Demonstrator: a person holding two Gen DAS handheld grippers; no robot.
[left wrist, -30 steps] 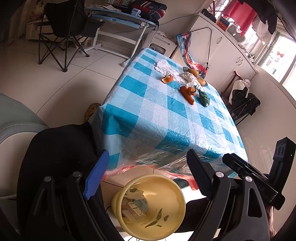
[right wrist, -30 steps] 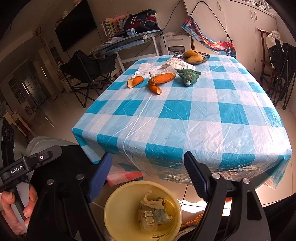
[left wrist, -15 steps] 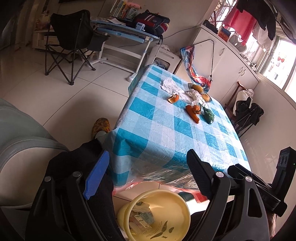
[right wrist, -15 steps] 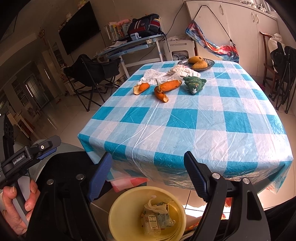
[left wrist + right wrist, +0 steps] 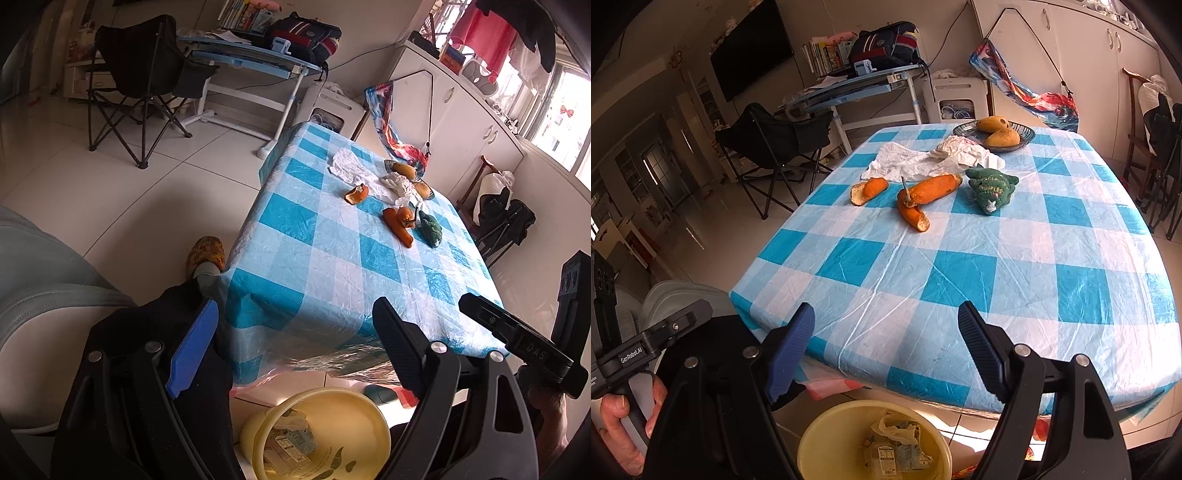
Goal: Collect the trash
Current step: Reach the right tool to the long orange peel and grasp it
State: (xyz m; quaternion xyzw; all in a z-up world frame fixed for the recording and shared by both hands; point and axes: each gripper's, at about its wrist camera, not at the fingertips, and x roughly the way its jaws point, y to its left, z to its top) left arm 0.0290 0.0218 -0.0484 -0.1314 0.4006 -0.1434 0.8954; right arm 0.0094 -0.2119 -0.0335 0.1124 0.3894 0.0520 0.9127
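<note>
The left gripper (image 5: 291, 347) hangs with its jaws spread wide and nothing between them; the right gripper (image 5: 886, 347) likewise has its jaws wide apart and empty. Below and just in front of both pairs of jaws stands a yellow bucket (image 5: 827, 435) on the floor, beside the near edge of the tabletop (image 5: 997, 266); inside it lie crumpled wrappers (image 5: 894, 446) and a scrap of white plastic. Ahead of the right jaws stretches the blue-and-white checked cloth, its near half bare; far beyond the jaws, toward the far end, lies the trash: 1 small orange peel (image 5: 868, 190), then a larger forked peel (image 5: 923, 197) with a stalk sticking up, its short arm pointing back toward the jaws; just beyond these peels sits crumpled white paper (image 5: 916, 160). To the right of the large peel, just beside it, rests a green stuffed toy (image 5: 991, 186); farther off still a dark dish (image 5: 993, 134) holds 2 yellow fruits. In the left view the same cluster lies far ahead and to the right of the jaws. A hand (image 5: 620, 432) grips the left gripper's handle at the left edge of the right view.
</note>
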